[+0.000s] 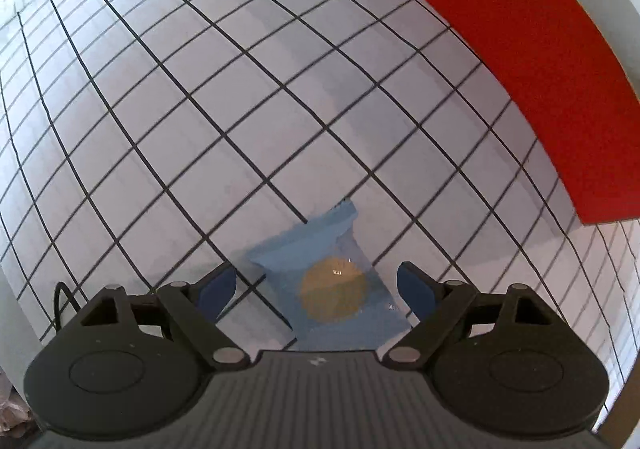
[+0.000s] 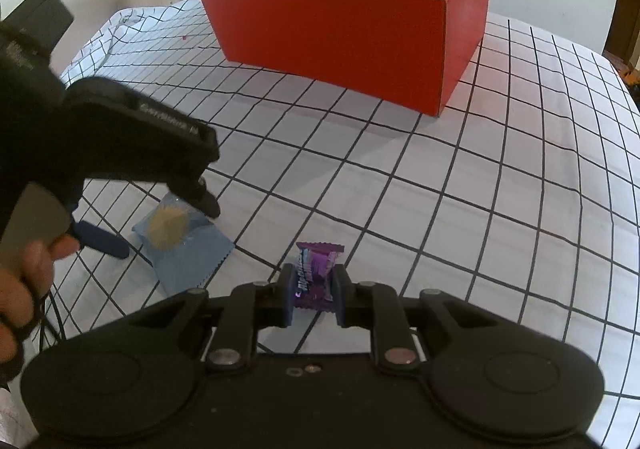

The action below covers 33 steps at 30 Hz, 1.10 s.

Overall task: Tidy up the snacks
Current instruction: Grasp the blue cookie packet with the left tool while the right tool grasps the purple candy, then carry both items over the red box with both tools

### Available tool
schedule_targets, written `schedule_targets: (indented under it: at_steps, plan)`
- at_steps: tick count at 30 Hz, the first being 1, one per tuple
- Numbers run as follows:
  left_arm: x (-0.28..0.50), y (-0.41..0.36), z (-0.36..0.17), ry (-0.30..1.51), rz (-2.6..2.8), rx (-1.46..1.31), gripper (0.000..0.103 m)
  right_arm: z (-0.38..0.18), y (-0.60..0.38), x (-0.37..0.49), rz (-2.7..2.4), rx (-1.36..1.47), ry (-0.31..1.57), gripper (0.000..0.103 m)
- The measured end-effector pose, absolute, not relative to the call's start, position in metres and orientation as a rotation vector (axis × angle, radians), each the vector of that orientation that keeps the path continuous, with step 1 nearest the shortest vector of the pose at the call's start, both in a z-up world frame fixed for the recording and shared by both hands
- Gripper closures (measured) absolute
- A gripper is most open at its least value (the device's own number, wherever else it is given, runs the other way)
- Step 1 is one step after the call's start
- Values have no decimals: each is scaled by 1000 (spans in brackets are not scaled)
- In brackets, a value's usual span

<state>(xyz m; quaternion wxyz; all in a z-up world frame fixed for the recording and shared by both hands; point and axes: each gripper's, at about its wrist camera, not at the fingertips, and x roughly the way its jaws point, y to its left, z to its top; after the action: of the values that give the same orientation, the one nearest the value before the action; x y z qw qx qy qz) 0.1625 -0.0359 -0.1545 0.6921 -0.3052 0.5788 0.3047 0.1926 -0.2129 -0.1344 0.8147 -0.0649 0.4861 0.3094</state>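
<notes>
The right gripper (image 2: 312, 291) is pinching a purple snack packet (image 2: 316, 273), seemingly just above the checked cloth (image 2: 460, 209). The left gripper (image 1: 316, 291) is hanging wide over a blue cookie packet (image 1: 332, 281) lying on the cloth, left of the purple one. The red box (image 2: 340, 37) is sitting farther back.

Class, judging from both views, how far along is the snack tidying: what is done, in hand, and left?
Done: cannot tell; the red box hides its inside. In hand: the right claw grips the purple candy. Left: the blue cookie packet lies on the checked cloth between the open left claw fingers.

left gripper (image 1: 316, 291): black body, blue pads | right gripper (image 2: 312, 291): black, silver pivot screws
</notes>
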Motion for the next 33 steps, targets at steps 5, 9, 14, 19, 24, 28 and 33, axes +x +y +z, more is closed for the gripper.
schedule_targets:
  at_steps: [5,9,14,19,24,28,33]
  plan:
    - [165,-47,-153,1308,699,-567,30,-135,-214,191,657,-158,1033,85]
    - [163,-47,-150,1291,678,-541,47,-136,-215,190,656,-166,1038,85]
    - [150,-40,-146,1262,612,-530,56,-133,-218,188,650,-151,1035,85]
    - [134,-19,-146,1240,556,-570,57,-130,-221,186,646,-136,1033,85]
    - [124,-12,-130,1209,510,-555,57,-125,-220,183,644,-115,1032,85]
    - [119,-17,-109,1170,455,-503,57,-113,-217,182,645,-94,1019,85]
    - [123,-21,-82,1114,393,-447,57,-90,-213,187,640,-67,978,85]
